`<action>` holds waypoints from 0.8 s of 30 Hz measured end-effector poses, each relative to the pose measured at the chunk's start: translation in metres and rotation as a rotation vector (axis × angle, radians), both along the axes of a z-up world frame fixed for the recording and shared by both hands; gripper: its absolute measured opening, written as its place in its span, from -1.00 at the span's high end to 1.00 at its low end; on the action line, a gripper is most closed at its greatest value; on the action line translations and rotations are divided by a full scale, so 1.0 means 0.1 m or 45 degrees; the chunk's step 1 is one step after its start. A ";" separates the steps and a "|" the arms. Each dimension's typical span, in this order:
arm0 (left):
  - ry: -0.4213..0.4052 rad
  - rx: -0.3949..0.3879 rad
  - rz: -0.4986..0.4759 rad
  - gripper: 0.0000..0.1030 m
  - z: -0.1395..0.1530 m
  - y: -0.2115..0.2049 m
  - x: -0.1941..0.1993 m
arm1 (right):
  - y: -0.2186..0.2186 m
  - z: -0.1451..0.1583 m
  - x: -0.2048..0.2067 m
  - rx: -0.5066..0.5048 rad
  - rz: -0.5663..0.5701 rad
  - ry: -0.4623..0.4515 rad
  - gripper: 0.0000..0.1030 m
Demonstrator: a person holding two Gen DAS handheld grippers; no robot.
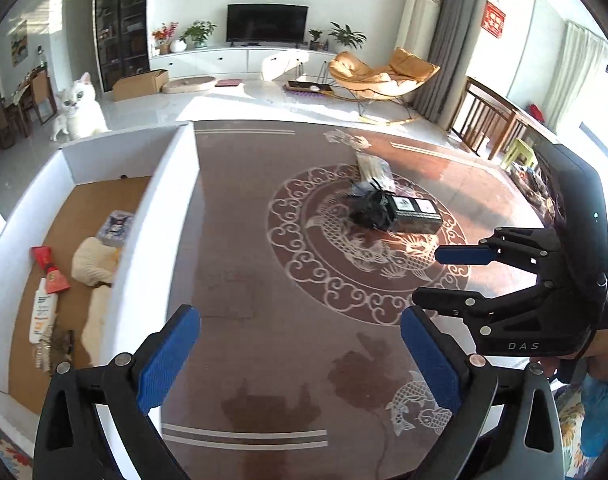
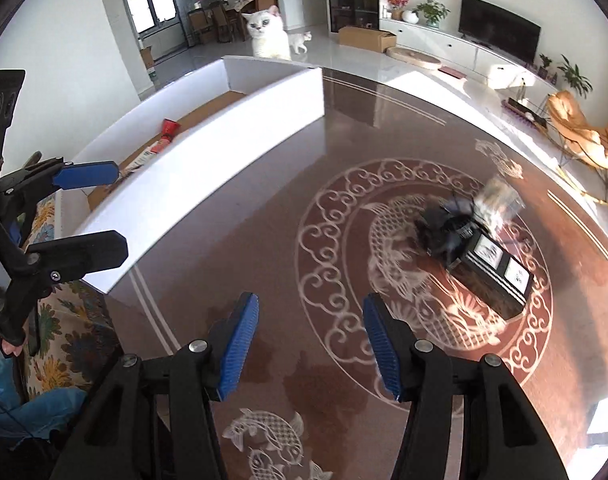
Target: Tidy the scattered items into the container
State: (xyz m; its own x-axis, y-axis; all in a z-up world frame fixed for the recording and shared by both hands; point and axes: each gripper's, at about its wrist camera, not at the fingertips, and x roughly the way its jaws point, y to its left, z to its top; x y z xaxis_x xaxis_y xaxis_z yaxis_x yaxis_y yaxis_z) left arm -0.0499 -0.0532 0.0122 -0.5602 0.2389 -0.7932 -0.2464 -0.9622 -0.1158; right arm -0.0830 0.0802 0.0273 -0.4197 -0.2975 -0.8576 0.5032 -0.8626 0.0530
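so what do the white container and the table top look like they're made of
The white container: looks like cardboard or foam board, with matte white walls, thin straight edges and a brown cardboard floor.
The table top: probably glass or lacquered wood, dark red-brown with pale fish and scroll patterns; its high gloss mirrors the windows. Which one is unclear.

"DAS" (white) on right gripper [image 1: 468, 276]

Both grippers up, both empty.
Left gripper [image 1: 300, 356] gapes wide; right gripper [image 2: 310, 346] half-parted, both angled downward.
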 end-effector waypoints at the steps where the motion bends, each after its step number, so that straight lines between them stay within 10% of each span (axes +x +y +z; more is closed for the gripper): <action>1: -0.025 -0.016 -0.045 -0.98 -0.17 0.23 -0.03 | 0.25 -0.16 0.05 0.037 -0.070 -0.006 -0.09; 8: -0.031 -0.211 -0.177 -0.98 -1.00 1.33 -0.17 | 1.37 -0.89 0.40 0.109 -0.358 0.022 -0.14; 24: -0.023 -0.168 -0.090 -1.00 -1.28 1.39 -0.56 | 1.44 -0.98 0.30 0.019 -0.487 0.162 -0.39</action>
